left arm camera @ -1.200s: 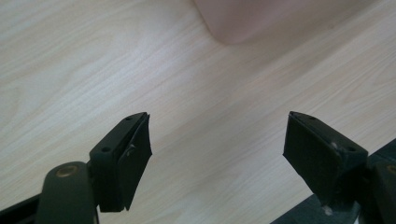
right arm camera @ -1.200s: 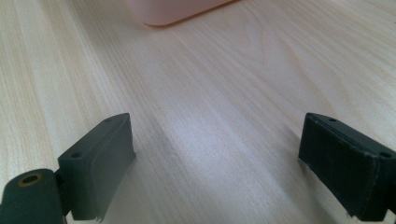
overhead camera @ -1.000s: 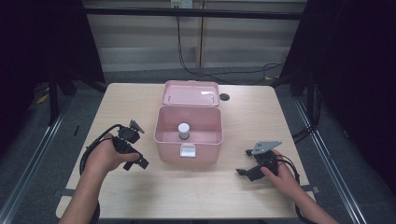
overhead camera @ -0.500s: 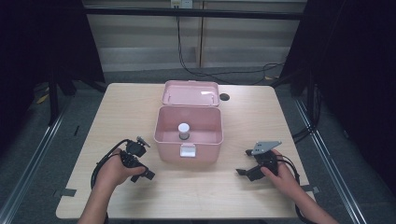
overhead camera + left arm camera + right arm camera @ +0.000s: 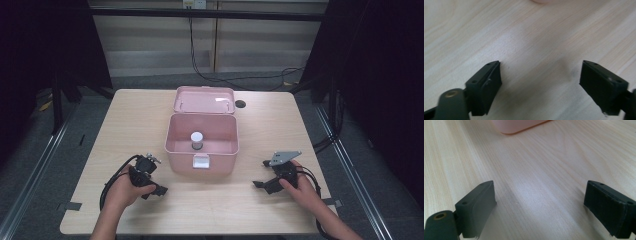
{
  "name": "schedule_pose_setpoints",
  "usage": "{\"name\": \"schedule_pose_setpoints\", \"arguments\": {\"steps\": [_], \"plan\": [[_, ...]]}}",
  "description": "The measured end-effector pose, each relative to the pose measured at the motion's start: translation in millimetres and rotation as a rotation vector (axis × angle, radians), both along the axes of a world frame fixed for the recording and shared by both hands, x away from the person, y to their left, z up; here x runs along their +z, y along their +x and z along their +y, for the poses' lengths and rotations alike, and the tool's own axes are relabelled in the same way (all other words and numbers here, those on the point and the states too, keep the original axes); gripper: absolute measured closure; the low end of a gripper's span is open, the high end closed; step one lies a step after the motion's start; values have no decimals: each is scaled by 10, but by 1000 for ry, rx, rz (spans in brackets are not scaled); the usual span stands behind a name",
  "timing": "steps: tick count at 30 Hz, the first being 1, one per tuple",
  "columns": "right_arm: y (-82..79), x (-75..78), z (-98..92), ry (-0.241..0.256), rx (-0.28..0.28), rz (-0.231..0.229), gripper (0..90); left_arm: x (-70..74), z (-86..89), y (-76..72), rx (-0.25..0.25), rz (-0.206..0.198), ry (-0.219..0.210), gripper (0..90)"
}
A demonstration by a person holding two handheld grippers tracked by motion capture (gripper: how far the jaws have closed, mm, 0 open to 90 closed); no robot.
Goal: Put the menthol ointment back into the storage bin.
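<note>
Where the high view looked down, a light wooden table (image 5: 280, 135) with a pale grain filled the middle of the room, grey floor (image 5: 45, 150) around it and dark curtains (image 5: 380, 75) at 9 and 3 o'clock. Black cables (image 5: 210, 65) ran down the pale back wall (image 5: 150, 55) at 12 o'clock. A metal rail (image 5: 35, 170) ran along the floor on the table's 9 o'clock side. A small dark round hole (image 5: 241, 104) sat in the tabletop just at 3 o'clock of the box lid. A pink box (image 5: 202, 145) stood at table centre, its lid (image 5: 204, 99) swung open toward 12 o'clock, white latch (image 5: 201, 162) on the front wall. Inside stood a small dark bottle with a white cap (image 5: 197, 140), upright, near the box's middle. Left gripper (image 5: 156, 189) sat low over the table at 7 o'clock of the box, held in the left hand (image 5: 122, 189), cable looping at 9 o'clock of it. Right gripper (image 5: 260, 185) sat at 4 o'clock of the box in the right hand (image 5: 300, 187), grey plate (image 5: 284, 157) on top. Left gripper view: jaws spread wide, bare wood between, pink edge at 12 o'clock. Right gripper view: jaws spread wide too, nothing between them, box corner (image 5: 519, 126) at 12 o'clock.
</note>
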State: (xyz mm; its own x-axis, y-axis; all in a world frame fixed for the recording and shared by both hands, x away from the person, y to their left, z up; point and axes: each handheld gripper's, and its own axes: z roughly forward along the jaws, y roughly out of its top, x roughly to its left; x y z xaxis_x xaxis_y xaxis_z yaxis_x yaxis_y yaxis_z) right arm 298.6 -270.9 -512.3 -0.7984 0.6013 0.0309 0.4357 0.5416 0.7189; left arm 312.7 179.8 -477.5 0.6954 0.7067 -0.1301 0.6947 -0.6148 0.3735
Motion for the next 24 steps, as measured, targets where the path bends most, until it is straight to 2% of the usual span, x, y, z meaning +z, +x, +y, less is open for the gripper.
{"name": "schedule_pose_setpoints", "arguments": {"steps": [1, 3, 4, 5, 8, 11, 12, 14, 17, 19, 22, 24], "plan": [[0, 0, 0, 0, 0, 0, 96, -16, -6, -28, -19, -35, 7, 148], [0, 0, 0, 0, 0, 0, 96, -23, -3, -37, -22, -48, 6, 146], [0, 0, 0, 0, 0, 0, 96, -35, 10, -50, -52, -74, 13, 145], [0, 0, 0, 0, 0, 0, 96, -45, 17, -58, -59, -95, 16, 142], [0, 0, 0, 0, 0, 0, 96, -65, 28, -76, -68, -110, 6, 127], [0, 0, 0, 0, 0, 0, 96, -96, 30, -106, -86, -137, 1, 62], [0, 0, 0, 0, 0, 0, 96, -128, 28, -126, -84, -151, -18, 40], [0, 0, 0, 0, 0, 0, 96, -141, 31, -131, -91, -155, -24, 0], [0, 0, 0, 0, 0, 0, 96, -163, 59, -147, -95, -186, -45, 0], [0, 0, 0, 0, 0, 0, 96, -199, 99, -152, -95, -220, -92, 0], [-1, 0, 0, 0, 0, 0, 96, -215, 121, -160, -97, -243, -107, 0], [0, 0, 0, 0, 0, 0, 96, -239, 146, -166, -105, -265, -136, 0]]}}
